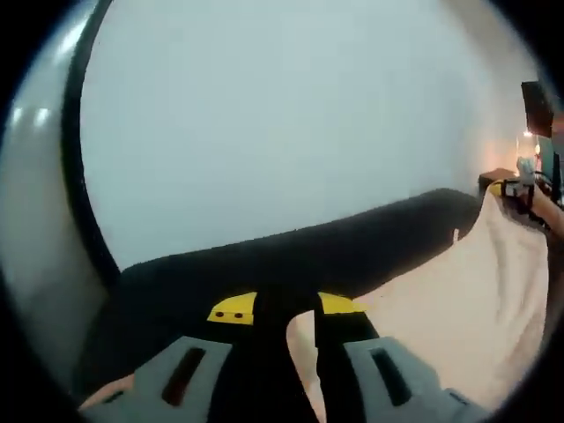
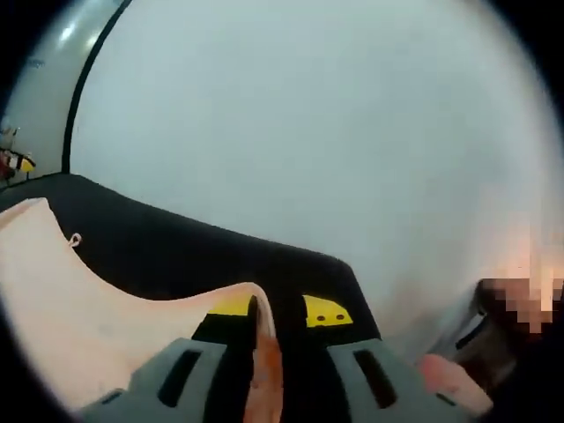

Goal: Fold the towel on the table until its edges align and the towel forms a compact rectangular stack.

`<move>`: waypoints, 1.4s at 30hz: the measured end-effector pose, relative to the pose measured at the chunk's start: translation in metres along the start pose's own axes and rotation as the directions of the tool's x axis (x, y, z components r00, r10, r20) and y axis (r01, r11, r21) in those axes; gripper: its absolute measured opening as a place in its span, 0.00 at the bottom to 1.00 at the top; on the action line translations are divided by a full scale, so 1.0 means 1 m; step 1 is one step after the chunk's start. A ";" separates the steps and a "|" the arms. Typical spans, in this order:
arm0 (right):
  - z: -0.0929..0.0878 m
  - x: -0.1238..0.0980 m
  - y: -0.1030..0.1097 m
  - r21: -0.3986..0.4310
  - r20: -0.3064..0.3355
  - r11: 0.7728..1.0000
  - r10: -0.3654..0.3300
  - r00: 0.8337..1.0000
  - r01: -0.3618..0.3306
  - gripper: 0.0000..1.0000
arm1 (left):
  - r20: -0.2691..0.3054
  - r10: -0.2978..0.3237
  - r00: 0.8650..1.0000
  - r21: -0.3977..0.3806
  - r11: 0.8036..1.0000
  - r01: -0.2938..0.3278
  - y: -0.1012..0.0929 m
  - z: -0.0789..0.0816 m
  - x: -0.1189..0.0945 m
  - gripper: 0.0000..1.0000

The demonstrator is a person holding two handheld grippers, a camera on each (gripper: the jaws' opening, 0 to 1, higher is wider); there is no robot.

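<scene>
At six o'clock, both grippers (image 1: pixel 286 322) (image 2: pixel 280 322) clamp tight on the cream towel (image 1: pixel 458 300) (image 2: pixel 79 317), lifted over the black table (image 1: pixel 264 260) (image 2: pixel 176 251); a white wall (image 1: pixel 282 115) stands behind.

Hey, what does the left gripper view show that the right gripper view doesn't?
Left gripper view alone: a cluttered room corner with a small light, past the far end of the towel. Right gripper view alone: a small loop tag on the towel's edge. Both share: the cream towel lifted over the black table, each view's own gripper, left and right, pinching a towel corner, and the pale wall.
</scene>
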State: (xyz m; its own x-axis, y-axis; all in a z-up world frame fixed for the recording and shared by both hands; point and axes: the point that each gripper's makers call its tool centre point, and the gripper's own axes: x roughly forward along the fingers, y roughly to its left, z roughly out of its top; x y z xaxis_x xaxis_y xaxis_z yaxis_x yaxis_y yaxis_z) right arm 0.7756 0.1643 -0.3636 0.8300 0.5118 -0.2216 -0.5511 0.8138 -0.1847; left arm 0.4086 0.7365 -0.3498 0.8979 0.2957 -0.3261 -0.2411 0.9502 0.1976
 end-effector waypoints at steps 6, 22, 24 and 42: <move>0.009 -0.078 0.009 0.058 0.095 0.997 0.046 0.994 -0.051 0.13 | -0.027 -0.009 1.000 0.249 0.968 0.015 -0.026 -0.020 -0.069 0.22; -0.045 -0.211 0.055 -0.429 -0.029 0.889 0.161 0.987 -0.158 0.07 | -0.166 -0.159 0.973 0.570 0.790 0.227 -0.086 -0.084 -0.181 0.20; -0.054 -0.219 0.054 -0.460 -0.056 0.872 0.161 0.985 -0.169 0.07 | -0.177 -0.183 0.967 0.600 0.759 0.254 -0.096 -0.089 -0.188 0.20; -0.085 -0.227 0.055 -0.477 -0.134 0.847 0.197 0.971 -0.237 0.07 | -0.466 -0.055 0.883 0.749 0.507 0.427 -0.098 -0.160 -0.170 0.16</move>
State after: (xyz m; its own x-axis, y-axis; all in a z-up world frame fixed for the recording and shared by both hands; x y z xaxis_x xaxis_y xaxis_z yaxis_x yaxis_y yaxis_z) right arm 0.5499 0.0692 -0.4046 0.6863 0.6205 -0.3794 -0.7041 0.4362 -0.5602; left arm 0.2205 0.6086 -0.4617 0.6349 0.2547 -0.7294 0.5365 0.5339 0.6535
